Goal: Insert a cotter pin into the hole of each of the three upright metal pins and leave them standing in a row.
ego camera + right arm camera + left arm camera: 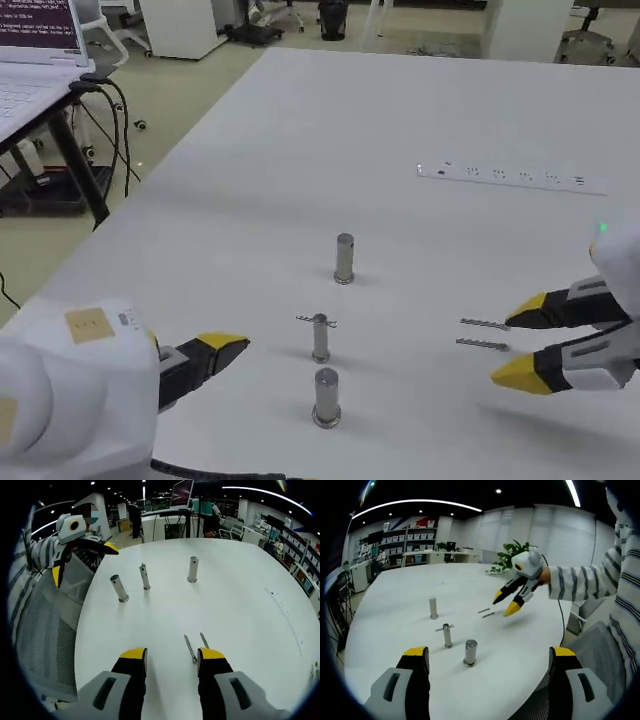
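The left gripper (pixel 215 352) hovers at the near left, jaws spread wide and empty. On the white table (pixel 250 180), three metal pins stand in a row running away: near pin (pixel 326 397), middle pin (pixel 320 343) with a cotter pin (pixel 316 321) through its top, and far pin (pixel 344 259). To the right, the right gripper (pixel 510 346) is partly open and holds nothing. Two loose cotter pins (pixel 484 324) lie just off its tips. A power strip (pixel 510 178) lies far right.

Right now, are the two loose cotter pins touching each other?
Apart. Head view shows bare table between the far cotter pin and the near cotter pin.
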Available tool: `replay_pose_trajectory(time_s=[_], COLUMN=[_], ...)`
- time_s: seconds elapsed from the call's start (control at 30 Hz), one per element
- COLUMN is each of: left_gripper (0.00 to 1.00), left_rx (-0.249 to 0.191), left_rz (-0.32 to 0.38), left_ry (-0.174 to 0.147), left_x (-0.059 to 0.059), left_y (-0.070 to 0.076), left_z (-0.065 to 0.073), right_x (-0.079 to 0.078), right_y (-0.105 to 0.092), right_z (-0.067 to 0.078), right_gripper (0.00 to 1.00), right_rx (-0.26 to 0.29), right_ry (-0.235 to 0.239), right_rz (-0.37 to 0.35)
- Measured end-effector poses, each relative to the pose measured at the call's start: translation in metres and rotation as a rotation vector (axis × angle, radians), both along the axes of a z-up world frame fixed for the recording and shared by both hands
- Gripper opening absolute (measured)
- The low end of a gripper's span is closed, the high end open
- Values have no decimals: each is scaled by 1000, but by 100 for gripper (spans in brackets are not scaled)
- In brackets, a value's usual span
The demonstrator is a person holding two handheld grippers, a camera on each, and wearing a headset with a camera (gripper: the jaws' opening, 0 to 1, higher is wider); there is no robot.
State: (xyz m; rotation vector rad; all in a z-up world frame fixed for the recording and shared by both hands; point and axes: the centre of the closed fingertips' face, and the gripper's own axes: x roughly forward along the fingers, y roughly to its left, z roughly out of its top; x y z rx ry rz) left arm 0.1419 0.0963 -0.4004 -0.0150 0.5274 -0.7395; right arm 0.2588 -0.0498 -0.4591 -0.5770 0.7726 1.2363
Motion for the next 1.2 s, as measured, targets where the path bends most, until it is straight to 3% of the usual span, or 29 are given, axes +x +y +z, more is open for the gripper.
replay_pose_trajectory(time_s=[0.23,0.4,0.73,0.87,0.93,1.07,1.2], left_gripper=[99,99,98,92,93,93,93], left_rx=[-7,2,10,0,-3,-4,0], left_rz=[17,18,11,22,30,48,54], left_ry=[5,24,24,37,29,20,21], left_x=[-2,-4,-6,-5,-3,0,0], left_y=[6,11,12,13,13,14,16], left_z=[0,-5,-5,-5,-3,-1,-2], right_x=[14,18,21,24,26,24,22], right_y=[-5,-5,-8,-9,-10,-9,-8], right_z=[-22,-28,-37,-36,-36,-37,-38], right_gripper=[23,18,6,1,0,0,0], right_rx=[-92,-130,-189,-212,-243,-283,-291], right_ry=[39,43,62,33,-15,-65,-76], right_rz=[50,84,104,125,161,199,199])
